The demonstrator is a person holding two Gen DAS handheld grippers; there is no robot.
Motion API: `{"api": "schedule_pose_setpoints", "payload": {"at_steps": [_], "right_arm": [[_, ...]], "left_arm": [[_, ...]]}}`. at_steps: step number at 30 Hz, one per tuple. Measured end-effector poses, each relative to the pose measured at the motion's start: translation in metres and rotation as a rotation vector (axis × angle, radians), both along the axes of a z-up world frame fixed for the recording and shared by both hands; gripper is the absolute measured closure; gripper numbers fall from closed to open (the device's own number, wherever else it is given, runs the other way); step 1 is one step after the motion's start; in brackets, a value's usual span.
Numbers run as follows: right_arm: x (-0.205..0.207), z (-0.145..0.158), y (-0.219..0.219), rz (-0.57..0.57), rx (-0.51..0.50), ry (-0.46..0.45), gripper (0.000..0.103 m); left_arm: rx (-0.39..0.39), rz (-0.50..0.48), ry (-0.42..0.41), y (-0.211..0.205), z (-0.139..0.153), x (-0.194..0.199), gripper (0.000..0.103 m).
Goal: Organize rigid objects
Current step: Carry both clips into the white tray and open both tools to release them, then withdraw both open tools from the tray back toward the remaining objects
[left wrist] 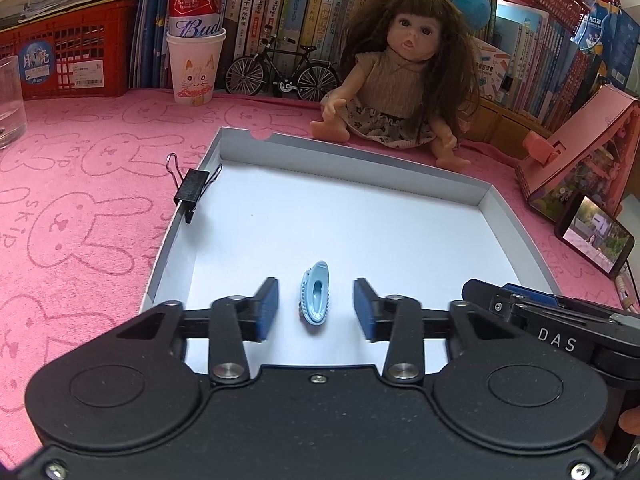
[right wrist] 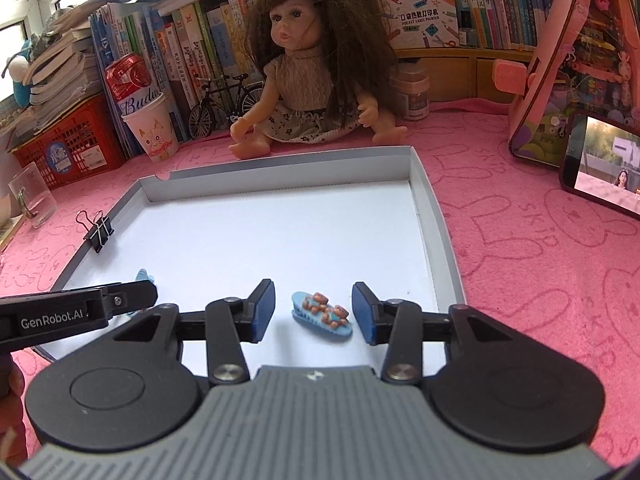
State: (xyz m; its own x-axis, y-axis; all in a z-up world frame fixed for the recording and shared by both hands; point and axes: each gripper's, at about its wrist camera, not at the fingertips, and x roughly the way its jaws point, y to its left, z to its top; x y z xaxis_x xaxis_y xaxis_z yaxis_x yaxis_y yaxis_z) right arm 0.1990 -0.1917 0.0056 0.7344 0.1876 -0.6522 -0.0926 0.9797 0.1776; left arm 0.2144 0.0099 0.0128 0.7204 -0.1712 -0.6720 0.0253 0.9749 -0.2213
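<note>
A shallow white tray [left wrist: 440, 178] is laid on a counter covered with a pink rabbit-print cloth [left wrist: 80, 240]. The left gripper [left wrist: 316, 306] is held low over the near part of the tray, with its jaws parted; a plain blue hair clip [left wrist: 315, 298] is seen lying on the tray floor between the blue pads [left wrist: 269, 306], and a clear gap is left on each side of it. The right gripper [right wrist: 313, 312] is held beside it over the same tray, its jaws likewise apart, and a blue hair clip decorated with small bears [right wrist: 322, 312] is seen resting on the tray floor between them, untouched by either pad. A black binder clip [left wrist: 192, 191] is clamped onto the tray's left wall. Behind the tray, a long-haired doll [left wrist: 394, 80] is seated on the cloth, just beyond the far rim. Further back, a model bicycle [left wrist: 282, 70] is parked against a row of books, and a beer can [left wrist: 195, 2] is stood in a paper cup [left wrist: 196, 70]. A phone [right wrist: 602, 166] with a lit screen is propped at the right.
</note>
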Motion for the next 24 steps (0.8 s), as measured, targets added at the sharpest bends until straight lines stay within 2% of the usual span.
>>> {"api": "schedule_pose_setpoints", "payload": {"at_steps": [2,3,5,6,10,15,24], "right_arm": [[-0.003,0.003,0.0,0.004,0.0,-0.012,0.034],[-0.005,0.005,0.0,0.005,-0.001,-0.019,0.031],[-0.008,0.01,-0.001,0.003,-0.003,-0.037,0.023],[-0.01,0.012,-0.001,0.0,-0.005,-0.046,0.016],[-0.017,0.019,-0.004,-0.002,-0.008,-0.072,0.013],[-0.027,0.025,-0.005,-0.003,-0.015,-0.111,0.0],[-0.048,0.034,-0.01,0.004,-0.01,-0.149,0.0]], "left_arm": [[-0.005,-0.003,-0.006,0.001,0.003,-0.003,0.055],[-0.01,-0.005,-0.007,0.002,0.004,-0.004,0.049],[-0.017,-0.01,-0.01,0.004,0.007,-0.007,0.039],[-0.016,-0.012,-0.014,0.004,0.008,-0.009,0.038],[0.013,-0.017,-0.037,0.005,0.014,-0.018,0.026],[0.035,-0.043,-0.074,0.003,0.022,-0.032,0.021],[0.024,-0.086,-0.123,0.003,0.034,-0.059,0.015]]}}
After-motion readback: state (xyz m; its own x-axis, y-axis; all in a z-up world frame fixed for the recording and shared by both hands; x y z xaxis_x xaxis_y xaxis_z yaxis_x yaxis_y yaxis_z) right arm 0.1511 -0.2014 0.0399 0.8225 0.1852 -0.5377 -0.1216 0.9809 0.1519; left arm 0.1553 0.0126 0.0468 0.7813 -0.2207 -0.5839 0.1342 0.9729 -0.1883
